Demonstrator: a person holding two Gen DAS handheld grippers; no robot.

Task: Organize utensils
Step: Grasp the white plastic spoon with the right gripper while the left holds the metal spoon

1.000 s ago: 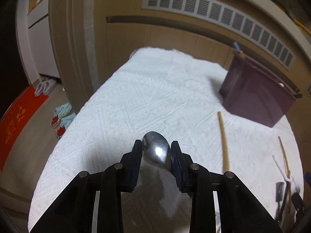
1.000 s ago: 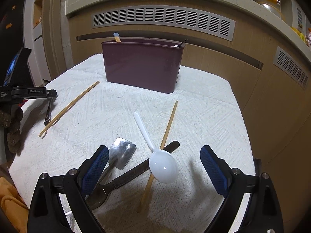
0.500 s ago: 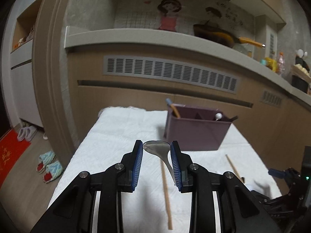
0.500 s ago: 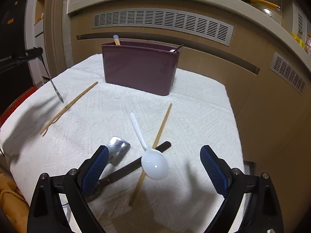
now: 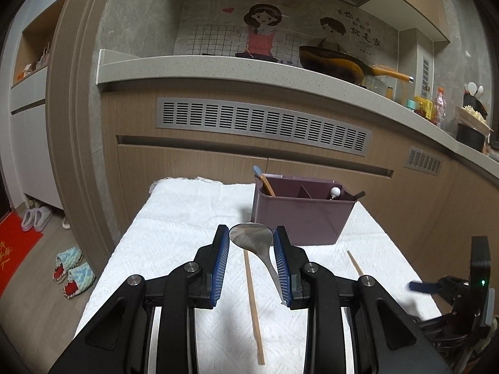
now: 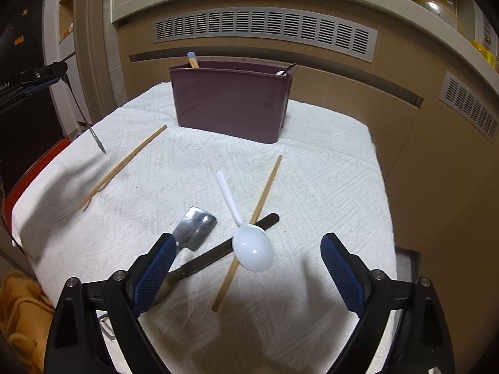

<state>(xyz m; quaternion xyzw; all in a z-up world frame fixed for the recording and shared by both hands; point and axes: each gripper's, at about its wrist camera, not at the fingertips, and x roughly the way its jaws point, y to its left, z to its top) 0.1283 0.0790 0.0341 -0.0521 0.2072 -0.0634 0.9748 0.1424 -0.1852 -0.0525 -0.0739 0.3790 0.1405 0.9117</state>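
My left gripper point(image 5: 251, 233) is shut on the bowl of a metal spoon point(image 5: 260, 251), held above the table, with the handle hanging down. In the right wrist view that handle point(image 6: 84, 115) dangles at the far left. A purple utensil holder point(image 5: 299, 218) stands ahead of it at the back of the table, with a few utensils inside. My right gripper point(image 6: 248, 244) points down at a white plastic spoon point(image 6: 252, 249). Its jaws are closing, and the spoon's bowl lies between the pads without touching them. The white spoon rests across a wooden chopstick point(image 6: 265, 187) and a dark-handled utensil point(image 6: 215, 254).
A white cloth point(image 6: 312, 171) covers the table. A second chopstick point(image 6: 124, 165) lies at the left and a flat metal utensil point(image 6: 196, 227) by my right gripper's left finger. Wooden cabinets stand behind the holder point(image 6: 230, 103). Slippers point(image 5: 71, 268) sit on the floor left of the table.
My left gripper has risen with the metal spoon and tipped up to face the holder. The right gripper's jaws have narrowed a little around the white spoon.
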